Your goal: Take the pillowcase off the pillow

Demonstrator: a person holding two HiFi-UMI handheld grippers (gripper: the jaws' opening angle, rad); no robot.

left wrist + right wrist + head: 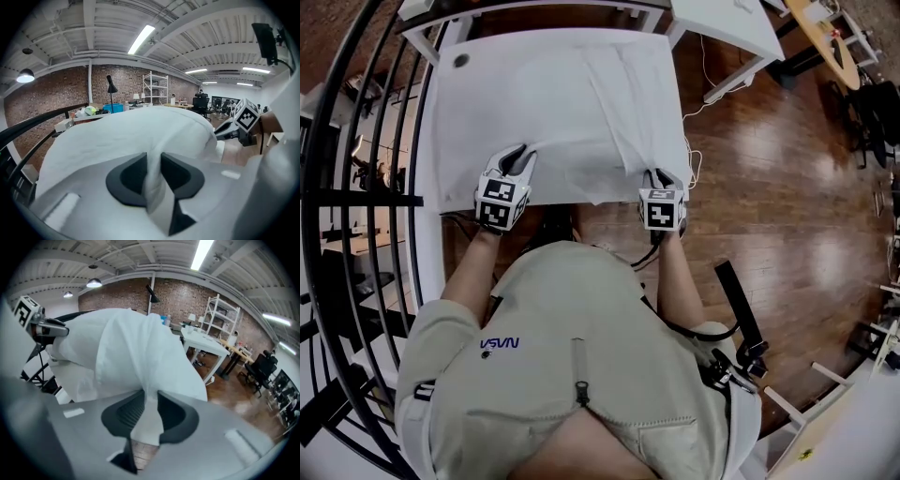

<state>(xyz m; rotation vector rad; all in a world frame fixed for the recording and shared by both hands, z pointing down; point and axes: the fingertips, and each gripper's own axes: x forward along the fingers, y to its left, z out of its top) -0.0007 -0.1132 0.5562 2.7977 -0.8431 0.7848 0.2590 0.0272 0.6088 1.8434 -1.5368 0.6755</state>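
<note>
A white pillow in its pillowcase (572, 103) lies flat on a white table (450, 84), with a crumpled fold down its right half. My left gripper (521, 156) is at the near left edge, and a pinch of the white fabric (153, 178) stands between its pads. My right gripper (661, 175) is at the near right corner, where a strip of the fabric (151, 423) hangs through its jaws. Both pairs of jaws stand a little apart, with the cloth loose in the gap. In each gripper view the cloth (126, 348) rises away in a wide mound.
A black curved railing (356, 187) runs down the left side. Wooden floor (787, 187) lies to the right, with a white cable (698, 159) by the table's corner. Another white table (722, 28) stands at the back right. The person's torso is close to the near edge.
</note>
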